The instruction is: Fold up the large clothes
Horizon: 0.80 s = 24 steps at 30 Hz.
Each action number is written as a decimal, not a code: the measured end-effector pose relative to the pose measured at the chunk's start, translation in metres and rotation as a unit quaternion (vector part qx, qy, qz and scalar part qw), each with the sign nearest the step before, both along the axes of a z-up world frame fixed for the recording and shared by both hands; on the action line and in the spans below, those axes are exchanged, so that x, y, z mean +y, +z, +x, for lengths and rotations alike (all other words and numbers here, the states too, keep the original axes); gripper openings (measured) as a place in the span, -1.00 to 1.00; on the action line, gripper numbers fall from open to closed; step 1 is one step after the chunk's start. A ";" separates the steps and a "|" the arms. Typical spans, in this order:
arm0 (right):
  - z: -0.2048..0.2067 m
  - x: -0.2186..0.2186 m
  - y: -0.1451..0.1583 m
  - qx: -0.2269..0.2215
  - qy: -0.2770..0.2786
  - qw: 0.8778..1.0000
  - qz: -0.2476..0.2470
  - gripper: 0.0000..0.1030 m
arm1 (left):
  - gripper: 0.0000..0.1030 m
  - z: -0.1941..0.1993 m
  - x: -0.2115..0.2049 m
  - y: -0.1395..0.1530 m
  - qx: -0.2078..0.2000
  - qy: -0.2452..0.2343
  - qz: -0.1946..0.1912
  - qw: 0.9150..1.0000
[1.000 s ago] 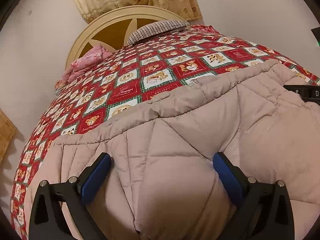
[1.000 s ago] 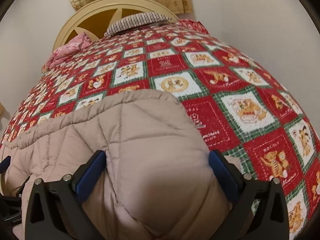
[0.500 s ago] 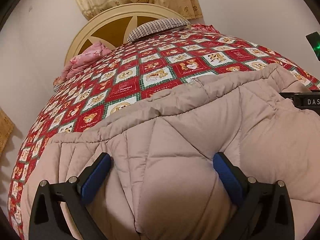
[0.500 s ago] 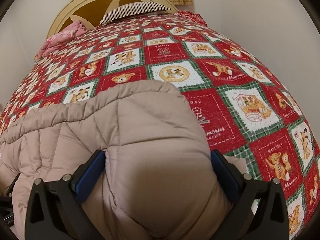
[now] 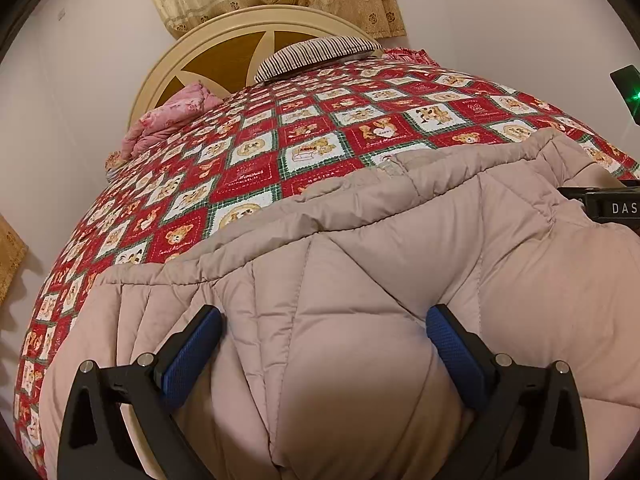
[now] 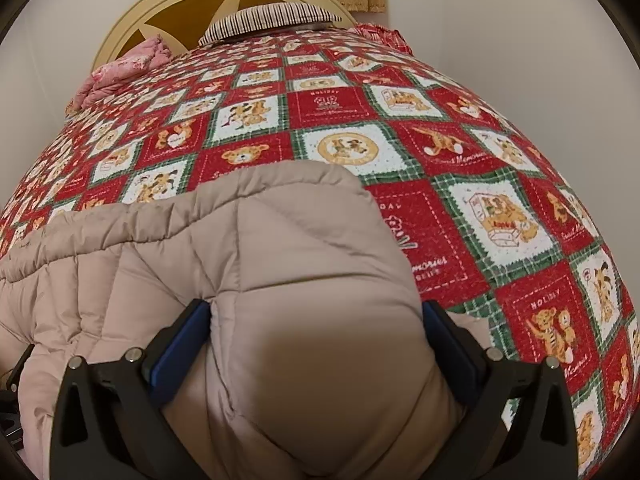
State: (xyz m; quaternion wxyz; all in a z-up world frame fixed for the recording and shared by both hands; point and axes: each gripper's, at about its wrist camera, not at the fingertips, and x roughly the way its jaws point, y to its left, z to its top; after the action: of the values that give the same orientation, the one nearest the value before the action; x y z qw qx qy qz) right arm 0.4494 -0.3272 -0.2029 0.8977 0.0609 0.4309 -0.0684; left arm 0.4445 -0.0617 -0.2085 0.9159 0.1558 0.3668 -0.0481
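Note:
A beige quilted puffer jacket (image 5: 400, 248) lies spread across the near part of a bed, its stitched hem edge running left to right. My left gripper (image 5: 323, 332) is pressed into it, blue pads (image 5: 192, 352) wide apart and open, with padded fabric bulging between them. In the right wrist view the jacket's rounded right end (image 6: 280, 240) fills the gap of my right gripper (image 6: 317, 328), which is open just as wide. The right gripper's black body (image 5: 608, 208) shows at the right edge of the left wrist view.
The bed wears a red, green and white teddy-bear quilt (image 6: 460, 220). At its far end are a cream round headboard (image 5: 240, 36), a striped pillow (image 5: 316, 54) and a pink bundle (image 5: 168, 116). Pale walls close in on both sides.
The right gripper has dipped and pushed further into the jacket's end, so the headboard sits higher in its view. The left view has barely shifted. Both finger gaps are unchanged.

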 end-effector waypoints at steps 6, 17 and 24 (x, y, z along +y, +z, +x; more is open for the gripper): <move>-0.004 0.002 0.005 -0.005 -0.002 1.000 -0.007 1.00 | 0.99 0.000 0.000 0.000 0.000 0.000 -0.001 1.000; -0.111 0.056 0.063 -0.097 0.064 0.992 0.048 1.00 | 0.98 -0.034 0.053 0.056 -0.023 0.017 -0.082 0.996; -0.125 0.111 0.044 -0.105 0.140 0.984 0.035 1.00 | 0.98 -0.144 0.173 0.102 -0.071 0.055 -0.121 0.989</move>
State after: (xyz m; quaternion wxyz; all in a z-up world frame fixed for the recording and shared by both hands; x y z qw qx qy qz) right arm 0.3240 -0.2166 -0.1585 0.9361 0.0380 0.3405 0.0794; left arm 0.3006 0.1109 -0.1060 0.9530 0.0267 0.3003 -0.0303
